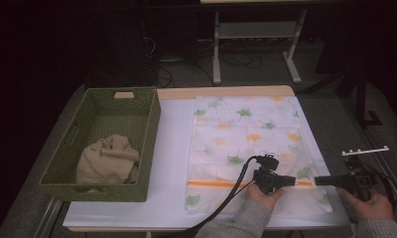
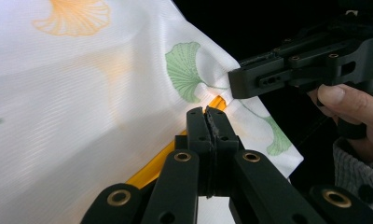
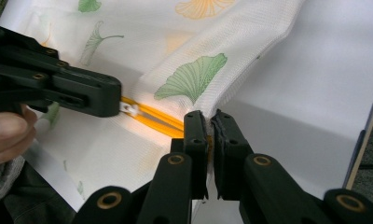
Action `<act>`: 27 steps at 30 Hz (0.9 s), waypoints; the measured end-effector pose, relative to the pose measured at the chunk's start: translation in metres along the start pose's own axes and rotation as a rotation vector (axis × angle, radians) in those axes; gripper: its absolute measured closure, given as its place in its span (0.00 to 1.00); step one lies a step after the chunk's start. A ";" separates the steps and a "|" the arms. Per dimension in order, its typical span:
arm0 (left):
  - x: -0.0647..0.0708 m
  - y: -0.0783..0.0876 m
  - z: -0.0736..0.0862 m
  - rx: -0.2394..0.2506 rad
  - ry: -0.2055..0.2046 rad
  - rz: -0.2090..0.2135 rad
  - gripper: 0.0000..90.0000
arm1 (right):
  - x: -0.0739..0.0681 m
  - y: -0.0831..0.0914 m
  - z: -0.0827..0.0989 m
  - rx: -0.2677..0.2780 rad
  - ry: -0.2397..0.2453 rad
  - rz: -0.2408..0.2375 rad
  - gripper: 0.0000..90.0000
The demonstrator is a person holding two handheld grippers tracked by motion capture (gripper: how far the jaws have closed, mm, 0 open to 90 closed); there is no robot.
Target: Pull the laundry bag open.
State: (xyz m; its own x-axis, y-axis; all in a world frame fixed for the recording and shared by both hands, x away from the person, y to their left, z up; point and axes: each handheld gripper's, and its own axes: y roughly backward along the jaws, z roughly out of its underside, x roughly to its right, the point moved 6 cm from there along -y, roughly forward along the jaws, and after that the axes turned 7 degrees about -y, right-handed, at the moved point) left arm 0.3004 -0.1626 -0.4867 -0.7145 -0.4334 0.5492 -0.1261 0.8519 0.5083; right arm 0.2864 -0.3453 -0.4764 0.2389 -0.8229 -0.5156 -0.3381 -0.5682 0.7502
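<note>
My left tongs (image 2: pixel 208 119) are clenched on the orange zip (image 1: pixel 221 184) of the laundry bag (image 1: pixel 246 134), the jaws pressed flat together on what looks like the slider's pull, a small white tab at their tip in the right gripper view. My right tongs (image 3: pixel 211 123) are clenched too, pinching the bag's cloth at the zip's end by its right edge. The two sets of tongs point at each other along the zip, nearly tip to tip.

That line is what the next move turns on, as I judge it. The zip runs crosswise, left to right over the near part of the bag, and the stretch between my tongs is short, so the long run of it lies away to my left. If the slider is to travel, my left hand (image 1: pixel 263 196) must draw it leftward along that axis while my right hand (image 1: pixel 367 203) anchors the end.

The bag itself lies flat on the white sheet (image 1: pixel 171 148) of the desk, its length running away from me. Farther left stands a green woven basket (image 1: pixel 95 186) with a beige cloth (image 1: pixel 107 158) bundled inside.
</note>
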 end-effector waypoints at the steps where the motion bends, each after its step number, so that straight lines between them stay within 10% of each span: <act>1: 0.000 0.001 0.000 0.002 0.000 -0.004 1.00 | 0.000 0.000 0.000 0.000 0.000 0.000 0.94; 27: -0.015 0.039 0.011 -0.035 0.028 -0.008 1.00 | 0.002 -0.004 0.001 -0.016 0.008 0.041 0.94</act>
State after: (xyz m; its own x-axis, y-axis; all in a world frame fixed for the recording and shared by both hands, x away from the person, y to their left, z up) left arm 0.2992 -0.1196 -0.4823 -0.6942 -0.4488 0.5627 -0.1075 0.8377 0.5354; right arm 0.2871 -0.3445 -0.4809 0.2321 -0.8453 -0.4812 -0.3335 -0.5339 0.7770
